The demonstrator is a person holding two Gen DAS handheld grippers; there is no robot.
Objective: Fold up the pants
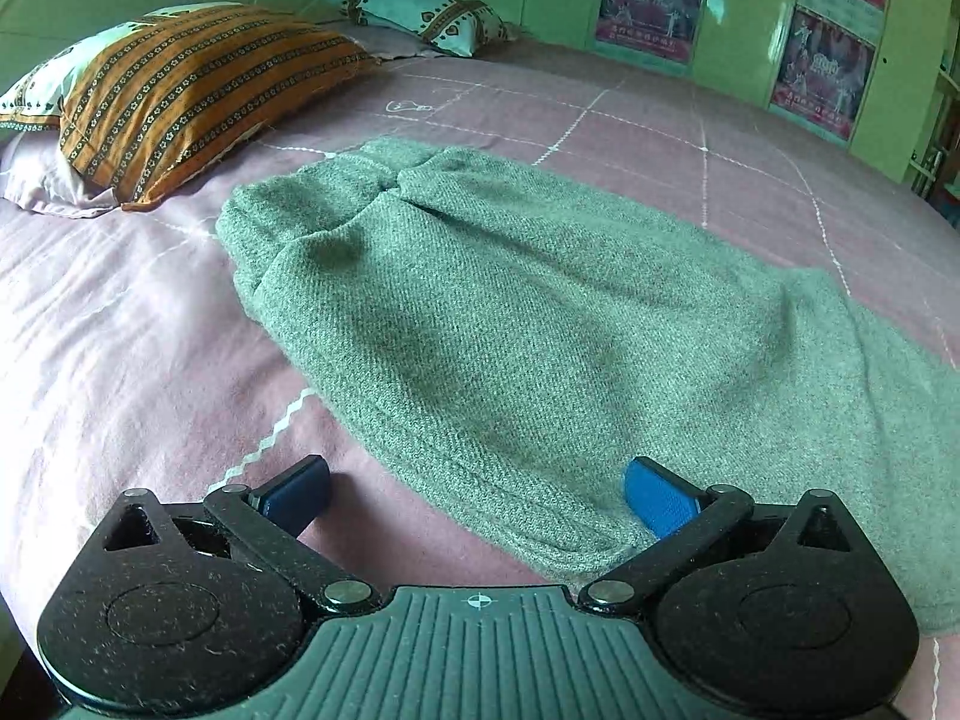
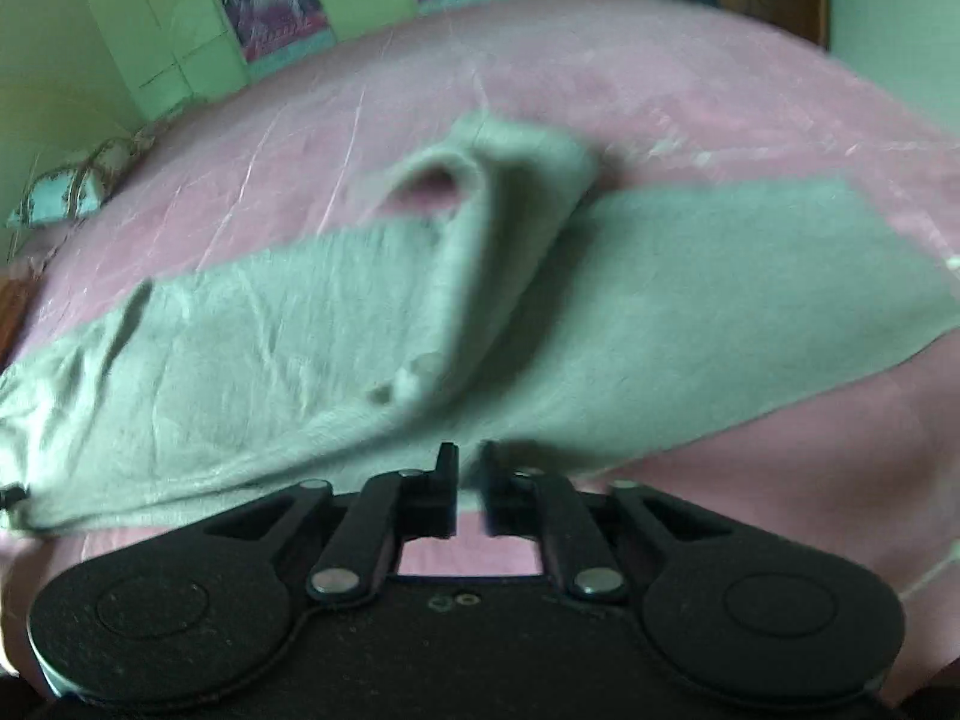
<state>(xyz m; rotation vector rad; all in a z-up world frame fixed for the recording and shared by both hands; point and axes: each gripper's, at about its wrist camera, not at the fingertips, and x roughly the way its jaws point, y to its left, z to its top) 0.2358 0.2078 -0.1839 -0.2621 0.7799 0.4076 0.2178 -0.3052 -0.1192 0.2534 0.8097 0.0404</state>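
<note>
Grey knit pants (image 1: 480,312) lie on a pink bedsheet (image 1: 120,330), one end near the pillows and a hemmed end just in front of my left gripper (image 1: 480,498). The left gripper is open, its blue pads wide apart; the right pad (image 1: 657,501) rests on the hem and the left pad is on the sheet. In the blurred right wrist view my right gripper (image 2: 469,468) is shut on an edge of the pants (image 2: 300,330) and holds a fold of cloth lifted above the other leg (image 2: 750,276).
An orange patterned pillow (image 1: 192,90) and a white patterned pillow (image 1: 420,6) lie at the head of the bed. Green wardrobe doors with posters (image 1: 651,0) stand beyond the bed. The pink sheet (image 2: 660,60) spreads around the pants.
</note>
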